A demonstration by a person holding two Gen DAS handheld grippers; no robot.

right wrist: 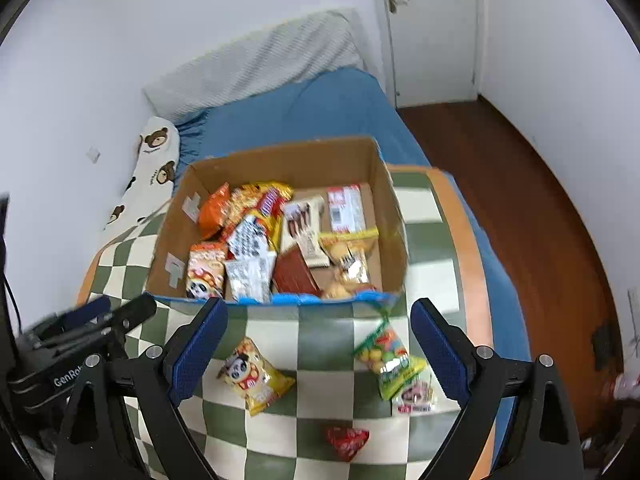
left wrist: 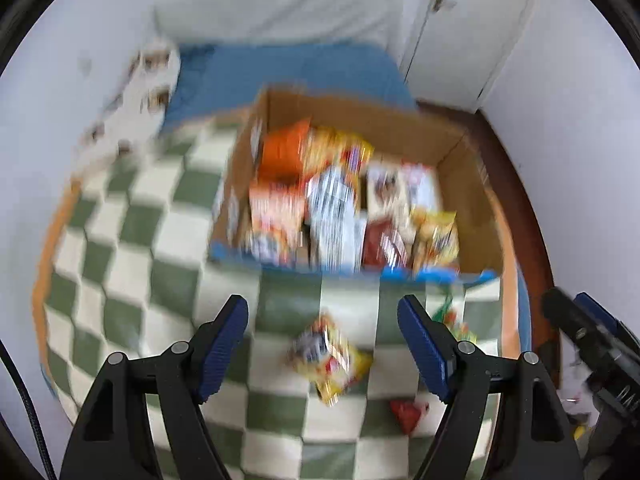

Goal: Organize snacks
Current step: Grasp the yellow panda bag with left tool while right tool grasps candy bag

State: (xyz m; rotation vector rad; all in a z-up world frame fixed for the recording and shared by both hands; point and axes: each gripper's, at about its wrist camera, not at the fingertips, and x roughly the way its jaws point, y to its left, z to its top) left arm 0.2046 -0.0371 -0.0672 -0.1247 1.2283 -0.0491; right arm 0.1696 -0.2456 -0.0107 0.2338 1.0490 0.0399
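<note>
A cardboard box (right wrist: 384, 216) (left wrist: 472, 192) filled with several snack packs stands on a green-and-white checkered blanket (right wrist: 320, 332) (left wrist: 132, 248). In front of it lie a yellow panda snack bag (right wrist: 254, 374) (left wrist: 332, 358), a green candy bag (right wrist: 390, 356), a small pink-and-white pack (right wrist: 416, 398) and a small red packet (right wrist: 347, 442) (left wrist: 408, 414). My right gripper (right wrist: 320, 316) hovers open above these loose snacks, with nothing between its blue pads. My left gripper (left wrist: 322, 314) is open too and holds nothing, above the yellow bag. The left wrist view is blurred.
The blanket covers a bed with a blue sheet (right wrist: 312, 116), a grey pillow (right wrist: 260, 60) and a bear-print pillow (right wrist: 154, 160) against the white wall. Brown wooden floor (right wrist: 520, 208) and a white door (right wrist: 432, 28) lie to the right. Each gripper shows at the other view's edge.
</note>
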